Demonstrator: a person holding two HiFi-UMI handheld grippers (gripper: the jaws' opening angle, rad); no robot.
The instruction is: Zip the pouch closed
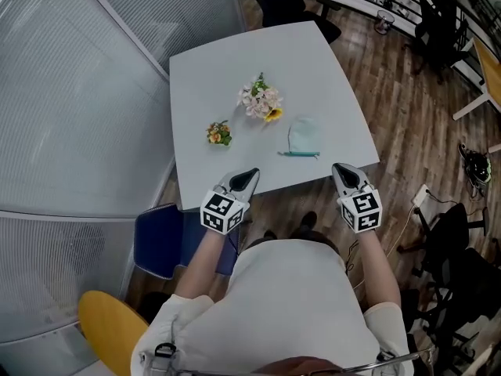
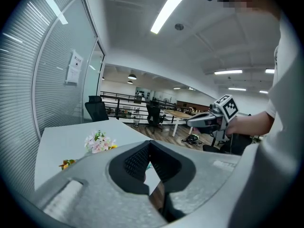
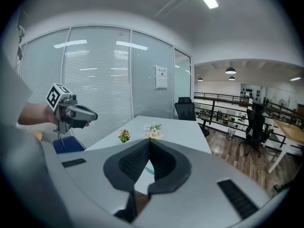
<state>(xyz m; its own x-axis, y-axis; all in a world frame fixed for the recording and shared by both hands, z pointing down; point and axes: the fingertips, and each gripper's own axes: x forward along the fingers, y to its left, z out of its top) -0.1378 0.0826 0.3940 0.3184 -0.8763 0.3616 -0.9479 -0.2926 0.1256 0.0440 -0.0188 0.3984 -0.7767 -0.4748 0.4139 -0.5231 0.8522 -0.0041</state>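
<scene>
Pale bench (image 1: 235,61) mid-frame. L tongs (image 1: 252,174) & R tongs (image 1: 340,168) by near bench edge, both pinched shut w/ nothing between pads, touching nothing. Flower bunch (image 1: 260,101) further back on bench. Teal pouch (image 1: 303,135) flat on bench, ahead of both tongs & between them, nearer R tongs. Small flower sprig (image 1: 219,133) ahead of L tongs, well apart from pouch. Zip edge (image 1: 300,153) on pouch's near side, long axis L–R across the reach. Zipped or not: too small to tell. Prob. next: open up, reach fwd & down; shorter trip for R.
</scene>
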